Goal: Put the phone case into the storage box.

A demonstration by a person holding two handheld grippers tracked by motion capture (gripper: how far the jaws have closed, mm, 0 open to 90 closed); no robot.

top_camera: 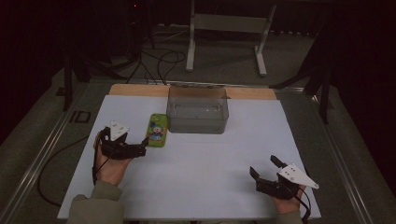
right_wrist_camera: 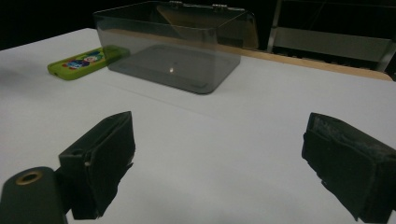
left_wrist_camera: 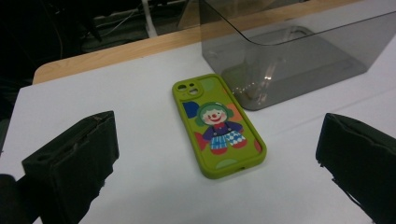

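A green phone (top_camera: pixel 158 130) with a clown picture on its case lies flat on the white table top (top_camera: pixel 210 158), just left of a clear grey box (top_camera: pixel 197 109). My left gripper (top_camera: pixel 143 146) rests open just in front of the phone, apart from it. In the left gripper view the phone (left_wrist_camera: pixel 217 126) lies between and beyond the wide-apart jaws of the left gripper (left_wrist_camera: pixel 218 135). My right gripper (top_camera: pixel 264 166) stands open near the front right edge, holding nothing. The right gripper view shows the right gripper (right_wrist_camera: pixel 217 126) aimed at bare table, with the box (right_wrist_camera: pixel 177 42) and phone (right_wrist_camera: pixel 81 61) far off.
The box (left_wrist_camera: pixel 289 51) has nothing inside it and stands at the back middle. A wooden strip (top_camera: pixel 140 90) runs along the table's far edge. Beyond it are floor cables (top_camera: pixel 159 60) and a white stand (top_camera: pixel 224 28). Bare white surface spreads between the two grippers.
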